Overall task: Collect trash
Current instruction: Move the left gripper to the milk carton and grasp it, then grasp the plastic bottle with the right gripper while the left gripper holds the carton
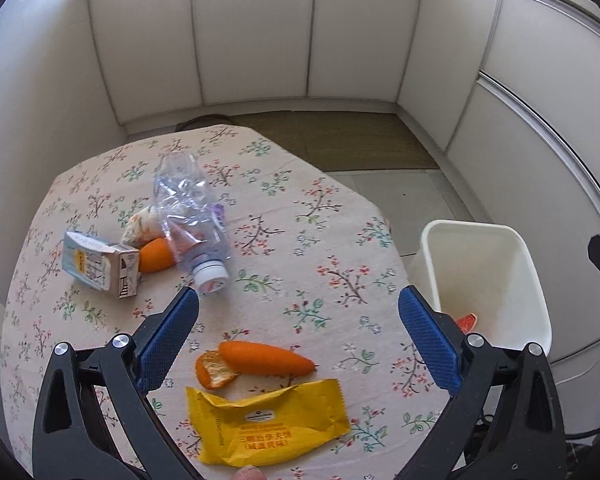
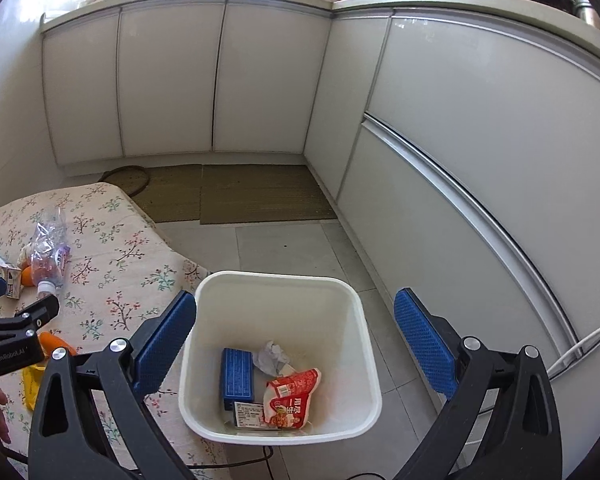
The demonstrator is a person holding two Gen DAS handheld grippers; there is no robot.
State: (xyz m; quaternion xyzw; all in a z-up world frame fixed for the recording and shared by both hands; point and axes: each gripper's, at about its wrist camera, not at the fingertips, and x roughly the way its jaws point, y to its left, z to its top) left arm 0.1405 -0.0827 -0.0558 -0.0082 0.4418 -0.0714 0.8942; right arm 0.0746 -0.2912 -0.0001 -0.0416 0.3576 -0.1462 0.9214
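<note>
Partly done: white square plastic bin (image 2: 280, 360), sitting below the right tongs (image 2: 296, 340), is already holding a blue box (image 2: 237, 376), crumpled paper (image 2: 271, 357) and red snack packet (image 2: 290, 398).

Both tongs are hanging spread, empty.

Still waiting on the floral tablecloth (image 1: 320, 248):
- yellow foil wrapper (image 1: 260, 424), nearest the left tongs (image 1: 298, 340)
- orange peel (image 1: 214, 370)
- crushed clear bottle (image 1: 192, 216) and small carton (image 1: 100, 266), ahead to their left

Orange carrot (image 1: 266, 358) is lying against the peel, crowding that pick.

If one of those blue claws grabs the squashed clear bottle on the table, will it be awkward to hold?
Probably a bit. The clear bottle is already crumpled, so its thin walls would likely give and crackle under the pads rather than stay stiff. It looks empty, so likely very light. Being smooth plastic, it may slip; the white cap seems the firmest spot. Flattened as it is, rolling seems unlikely.
</note>
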